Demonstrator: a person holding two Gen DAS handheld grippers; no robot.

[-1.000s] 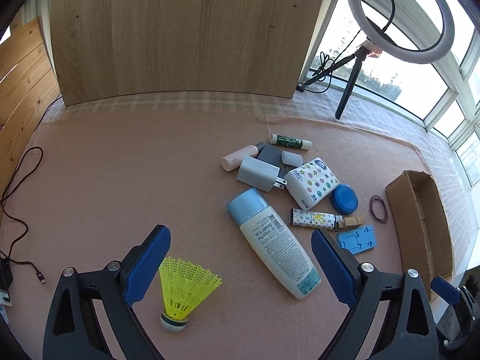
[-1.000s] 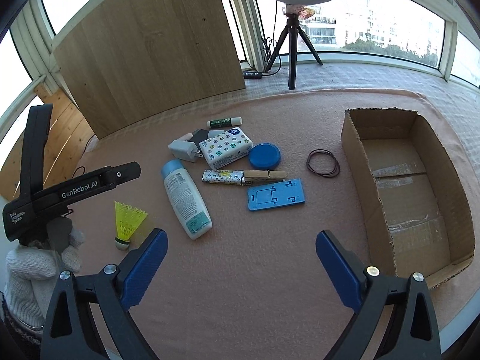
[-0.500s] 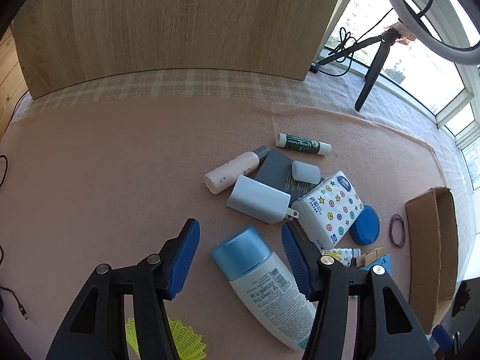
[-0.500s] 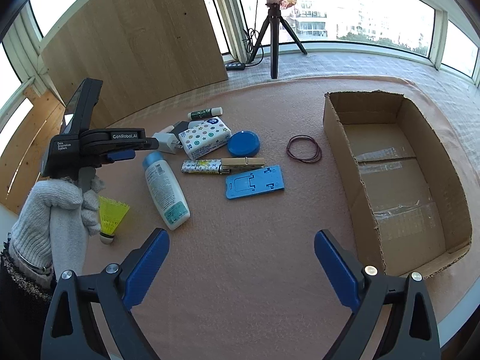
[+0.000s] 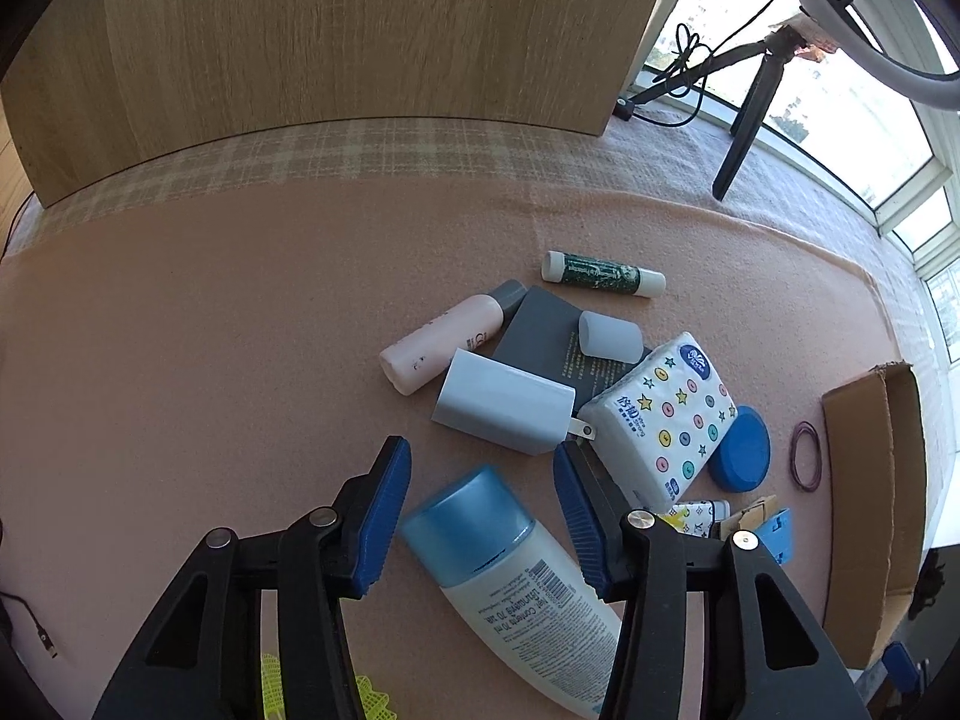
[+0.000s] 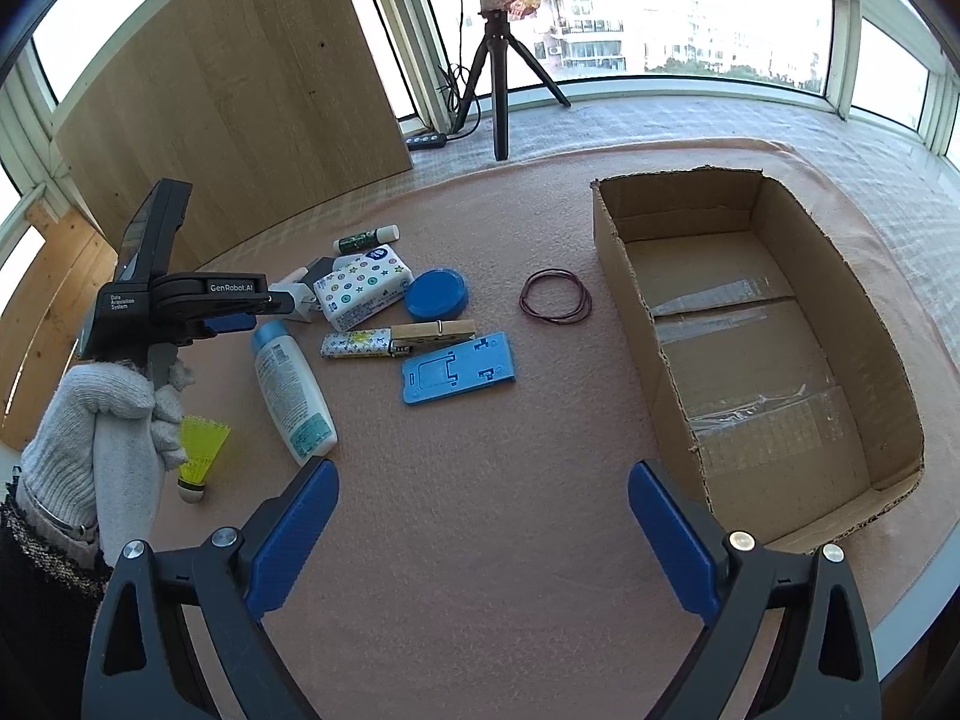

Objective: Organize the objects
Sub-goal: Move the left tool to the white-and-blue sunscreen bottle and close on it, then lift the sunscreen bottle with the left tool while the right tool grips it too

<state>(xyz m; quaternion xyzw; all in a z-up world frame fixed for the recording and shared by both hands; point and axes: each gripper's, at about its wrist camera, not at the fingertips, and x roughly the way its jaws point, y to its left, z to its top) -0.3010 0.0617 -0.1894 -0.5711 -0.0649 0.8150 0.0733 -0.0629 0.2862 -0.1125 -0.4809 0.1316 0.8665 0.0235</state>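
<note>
A white bottle with a blue cap [image 5: 516, 594] lies on the pink mat, also in the right wrist view [image 6: 291, 390]. My left gripper [image 5: 480, 450] points down over it, and its jaws are closing with the blue cap between them. The left pad is at the cap's edge and a gap remains at the right pad. A gloved hand [image 6: 102, 420] holds this gripper. My right gripper [image 6: 480, 474] hangs open and empty over bare mat. The open cardboard box [image 6: 630, 276] stands to its right, with nothing inside it.
Beyond the bottle lie a white charger [image 5: 504, 402], pink bottle [image 5: 441, 342], green tube [image 5: 603, 276], tissue pack [image 5: 660, 414] and blue lid [image 5: 741, 450]. Rubber bands [image 6: 555, 303], a blue phone stand [image 6: 457, 367], clothespin [image 6: 432, 330] and yellow shuttlecock [image 6: 201, 444] lie around. A wooden board [image 5: 330, 48] stands behind.
My left gripper moved forward and down from beside the shuttlecock to the bottle's cap, and its jaws narrowed. The right gripper drifted a little and stayed open.
</note>
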